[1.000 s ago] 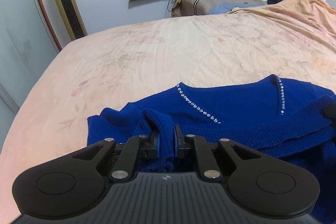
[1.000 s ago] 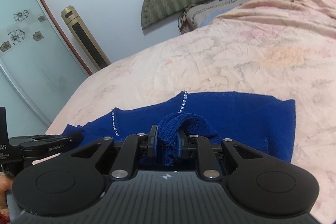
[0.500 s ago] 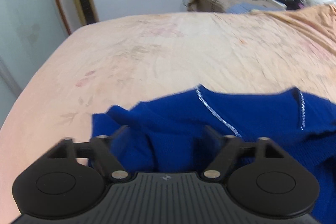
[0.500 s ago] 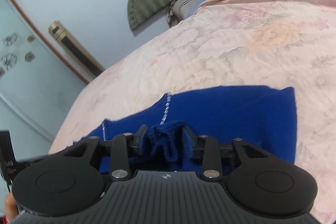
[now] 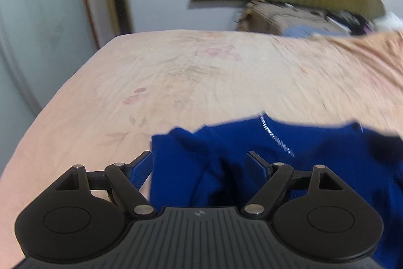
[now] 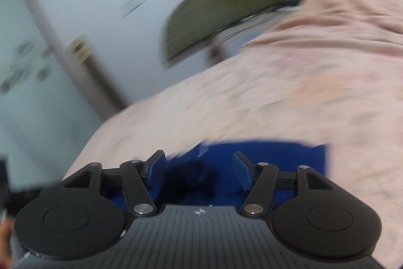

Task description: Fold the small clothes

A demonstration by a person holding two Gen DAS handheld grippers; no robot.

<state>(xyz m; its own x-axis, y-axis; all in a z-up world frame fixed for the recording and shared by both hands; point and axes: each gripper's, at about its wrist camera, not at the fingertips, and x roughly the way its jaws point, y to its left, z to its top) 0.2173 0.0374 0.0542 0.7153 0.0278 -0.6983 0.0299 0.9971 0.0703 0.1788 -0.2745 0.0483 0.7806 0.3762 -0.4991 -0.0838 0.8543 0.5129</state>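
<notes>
Released blue sweater (image 5: 226, 163) lies below both opened hand-held grippers (image 5: 201, 165).

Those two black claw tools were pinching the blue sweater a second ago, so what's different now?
Both have let go. The left gripper opened its jaws wide; the right gripper has just been opening its jaws, a bunched fold lying loose between them. The blue knitted sweater lies on the peach floral bedsheet as before.

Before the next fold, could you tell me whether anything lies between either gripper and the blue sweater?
Nothing visible does. The sweater lies on the bedsheet, directly beneath the open left gripper and the open right gripper. The right's jaws have just been opening, with fabric bunched loosely between them.
</notes>
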